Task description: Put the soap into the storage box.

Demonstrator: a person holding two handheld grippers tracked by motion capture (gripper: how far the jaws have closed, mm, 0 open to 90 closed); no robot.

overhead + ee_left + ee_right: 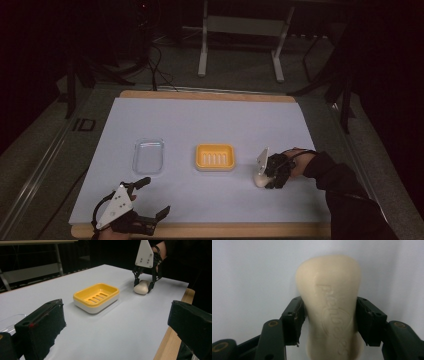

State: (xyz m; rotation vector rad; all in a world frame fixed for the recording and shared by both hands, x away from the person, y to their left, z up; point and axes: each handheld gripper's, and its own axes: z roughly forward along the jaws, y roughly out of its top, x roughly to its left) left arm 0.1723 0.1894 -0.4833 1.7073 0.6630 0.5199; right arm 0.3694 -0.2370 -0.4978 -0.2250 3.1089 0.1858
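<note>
My right gripper stands over the soap at the right of the white sheet, its jaws pinched on the bar's two long sides. In the right gripper view the pads press against the cream bar on either flank, embossed lettering running down its top face, with the bar lying flat on the sheet. The left gripper view catches the same grip from across the table: the soap rests on the sheet between the black fingers, the grey plate rising above them and a dark sleeve behind.

The yellow dish sits mid-table, just left of the soap and apart from it; its slotted tray holds nothing. Farther left lies a clear lid, flat on the sheet.

My left gripper rests near the front wooden edge, jaws spread wide with nothing between them, well apart from lid, dish and soap.
</note>
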